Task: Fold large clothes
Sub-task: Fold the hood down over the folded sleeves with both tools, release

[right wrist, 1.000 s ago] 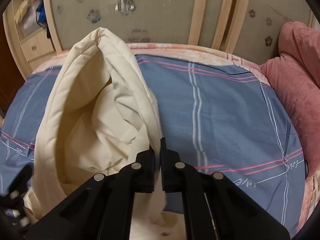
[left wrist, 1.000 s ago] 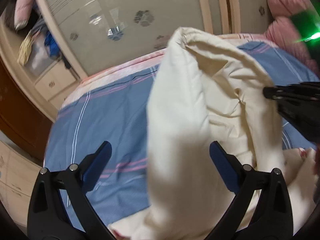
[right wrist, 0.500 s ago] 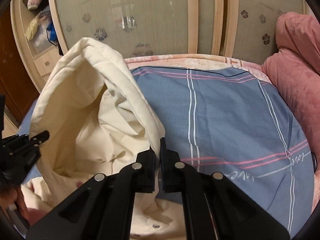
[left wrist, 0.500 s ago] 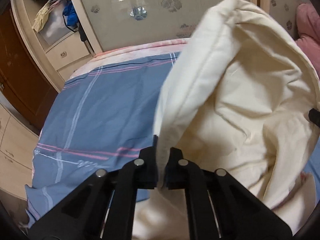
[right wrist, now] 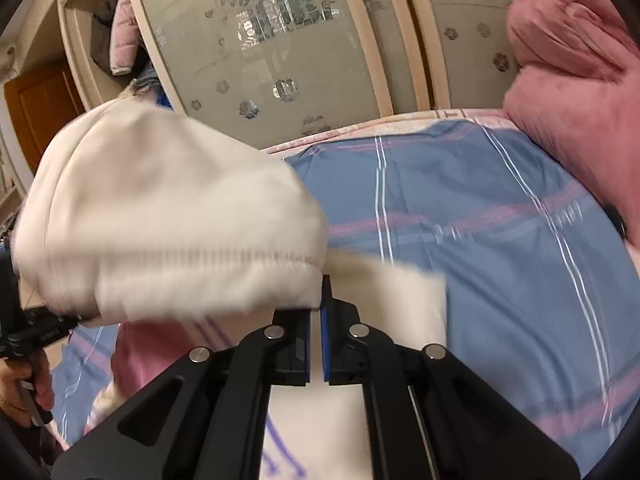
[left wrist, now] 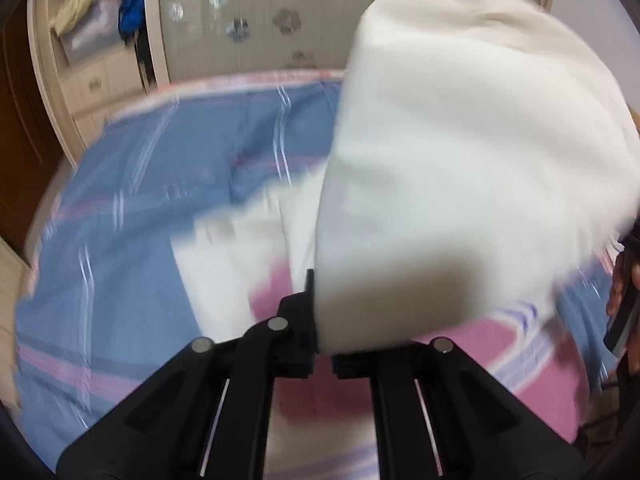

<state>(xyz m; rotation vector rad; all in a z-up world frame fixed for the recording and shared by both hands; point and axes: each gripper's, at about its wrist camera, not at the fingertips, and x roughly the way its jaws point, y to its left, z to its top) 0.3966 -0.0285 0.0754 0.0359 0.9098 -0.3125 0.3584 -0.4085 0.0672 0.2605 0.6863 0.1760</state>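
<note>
Cream garment (left wrist: 460,152) pinched by both grippers (blurred).

Cream garment (left wrist: 460,152); blue bedsheet (right wrist: 500,240), pink-white stripes; pink quilt (right wrist: 576,92).

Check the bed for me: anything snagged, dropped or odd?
Nothing stands out. Both grippers, left and right, are shut on the cream garment, lifted over the bed. Motion blur hides fine detail.

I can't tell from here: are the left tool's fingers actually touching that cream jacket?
Touching. In the left wrist view the left gripper is shut on the hem of the cream jacket, which runs down between its fingers.
</note>
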